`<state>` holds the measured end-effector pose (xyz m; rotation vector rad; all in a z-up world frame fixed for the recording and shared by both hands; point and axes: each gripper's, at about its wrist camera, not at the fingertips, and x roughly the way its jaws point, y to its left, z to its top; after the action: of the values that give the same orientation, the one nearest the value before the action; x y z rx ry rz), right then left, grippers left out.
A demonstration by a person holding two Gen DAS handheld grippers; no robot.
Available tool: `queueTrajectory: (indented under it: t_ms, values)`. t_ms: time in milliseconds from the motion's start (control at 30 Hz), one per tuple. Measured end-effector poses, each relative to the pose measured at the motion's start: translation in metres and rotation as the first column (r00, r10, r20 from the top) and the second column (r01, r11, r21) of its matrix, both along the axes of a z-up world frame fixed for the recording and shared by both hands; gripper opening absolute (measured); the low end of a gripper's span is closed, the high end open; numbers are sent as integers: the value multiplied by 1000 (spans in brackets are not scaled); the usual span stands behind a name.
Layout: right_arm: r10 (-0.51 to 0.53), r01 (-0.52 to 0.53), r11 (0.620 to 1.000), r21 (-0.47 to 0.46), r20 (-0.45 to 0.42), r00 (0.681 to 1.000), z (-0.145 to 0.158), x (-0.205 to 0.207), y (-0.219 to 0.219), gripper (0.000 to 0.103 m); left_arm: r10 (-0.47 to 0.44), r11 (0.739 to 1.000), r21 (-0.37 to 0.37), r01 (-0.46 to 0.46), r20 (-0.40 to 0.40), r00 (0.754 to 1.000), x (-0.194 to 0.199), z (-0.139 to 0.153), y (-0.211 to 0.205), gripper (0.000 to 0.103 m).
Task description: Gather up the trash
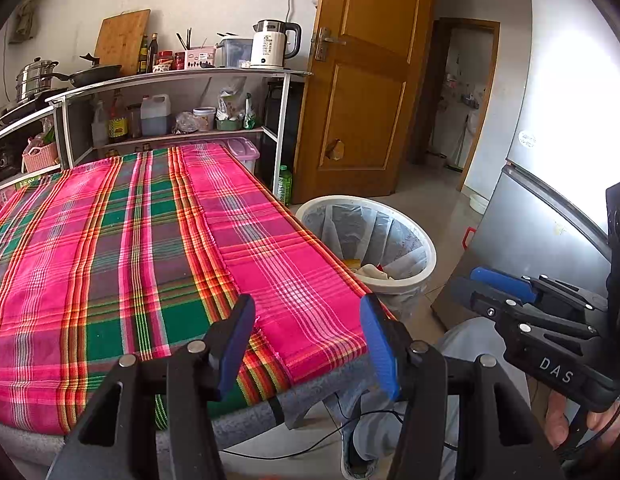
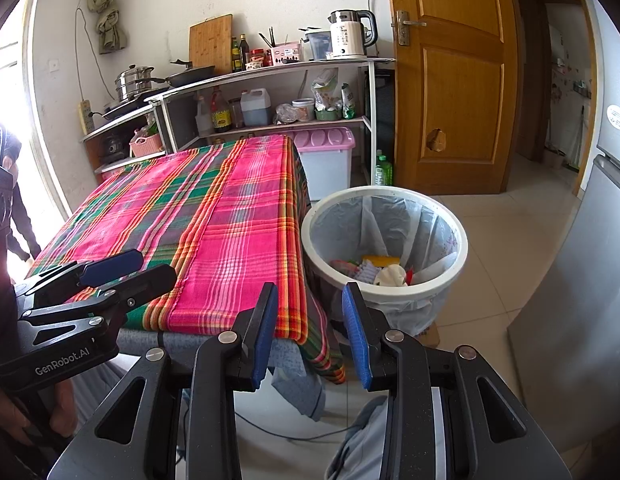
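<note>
Jaws empty (both apart), upright trash bin (image 2: pixel 383 236) mouth-up

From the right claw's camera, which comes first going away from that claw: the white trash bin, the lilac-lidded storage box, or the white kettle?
Seen from the right claw, which is empty and open:
1. White trash bin, just ahead and slightly right, on the floor beside the table.
2. Lilac-lidded storage box, farther back, under the shelf unit.
3. White kettle, farthest, on the top shelf against the wall.

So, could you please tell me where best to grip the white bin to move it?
Probably grip the bin by its thick rim, coming from above on the side away from the table; the rim is open, firm and narrow enough for a claw.
</note>
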<state>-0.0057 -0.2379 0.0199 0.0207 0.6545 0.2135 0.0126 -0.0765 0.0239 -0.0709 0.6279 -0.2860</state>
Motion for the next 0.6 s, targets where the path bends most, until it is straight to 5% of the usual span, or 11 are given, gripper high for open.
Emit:
queueTrajectory:
  t_ms: [600]
  values:
    - [0,0,1000,-1,0,1000,0,0,0,35,0,1000,0,0,1,1000,0,0,-1,57]
